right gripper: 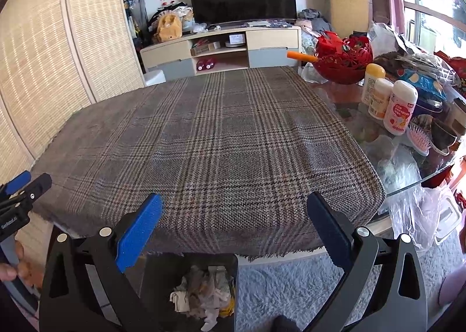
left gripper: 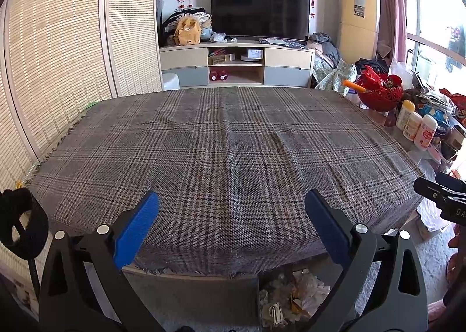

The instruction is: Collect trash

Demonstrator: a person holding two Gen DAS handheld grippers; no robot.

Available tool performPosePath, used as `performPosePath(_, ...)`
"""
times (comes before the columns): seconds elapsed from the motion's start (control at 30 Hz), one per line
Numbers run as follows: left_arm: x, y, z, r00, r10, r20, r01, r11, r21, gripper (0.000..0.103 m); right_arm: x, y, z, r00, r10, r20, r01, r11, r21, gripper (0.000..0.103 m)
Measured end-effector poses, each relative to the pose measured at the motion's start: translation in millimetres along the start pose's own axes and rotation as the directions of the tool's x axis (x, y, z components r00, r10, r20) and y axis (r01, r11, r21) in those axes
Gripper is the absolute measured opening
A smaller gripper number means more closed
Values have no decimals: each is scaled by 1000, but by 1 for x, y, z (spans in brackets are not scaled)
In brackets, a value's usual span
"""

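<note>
Living room, daylight from windows at the right edge of both views. We face a table under a grey plaid cloth [left gripper: 227,151], with a dark television [left gripper: 260,10] on a low cabinet [left gripper: 236,62] at upper centre and woven blinds filling the left side.

Left gripper [left gripper: 232,204]: blue pads apart, nothing between them, held over the near edge of the cloth. We see the right tool's black body at the right edge of this view.

Right gripper [right gripper: 234,205]: jaws likewise spread wide, nothing held, also over the near cloth edge. Left tool shows at the left edge of the right wrist view, with a bit of the hand holding it below.

Trash: crumpled white and tan paper [right gripper: 204,294] lies inside a dark bin [right gripper: 151,273] on the floor, below the table's near edge. In the right wrist view it sits at lower centre, beneath and between the two fingers, nearer the left one. In the left wrist view the same paper [left gripper: 291,297] shows at lower right of centre, under the right finger, with the bin wall [left gripper: 204,297] to its left.

Right side of the table, off the cloth: red openwork bowl [right gripper: 343,61], three white bottles [right gripper: 390,104] standing close together, pink hairbrush [right gripper: 419,139] beside them. Pale shaggy rug [right gripper: 291,288] lies under the table, right of the bin.
</note>
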State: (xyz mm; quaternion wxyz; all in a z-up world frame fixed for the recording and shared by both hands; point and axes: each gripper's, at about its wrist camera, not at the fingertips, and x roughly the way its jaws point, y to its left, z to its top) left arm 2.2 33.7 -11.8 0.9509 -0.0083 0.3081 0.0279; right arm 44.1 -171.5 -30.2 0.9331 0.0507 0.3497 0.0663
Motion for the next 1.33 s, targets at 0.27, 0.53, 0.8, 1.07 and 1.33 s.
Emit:
performPosePath(0.27,-1,0,0,1000,8,4,-8,1000,1,95,-1,1,0,1000,3,-2,-3,1000,0,100)
performPosePath(0.53,-3,-1,2,1000,21,15,-21,1000,1,95,0,2,-2,1000,5,-9,-5,1000,-3,100)
performPosePath(0.8,-5,1,2,999,32,39,-33,999,8,95,0,4,-2,1000,12,-14,-12,1000,-12,100)
performPosePath(1.07,-4,-1,3,998,47,36,-47,999,14,95,2,5,-3,1000,16,-22,-16,1000,-15,100)
performPosePath(1.33,2,4,3,1000,26,-11,-26,1000,-4,95,2,5,-3,999,20,-25,-20,1000,-13,100)
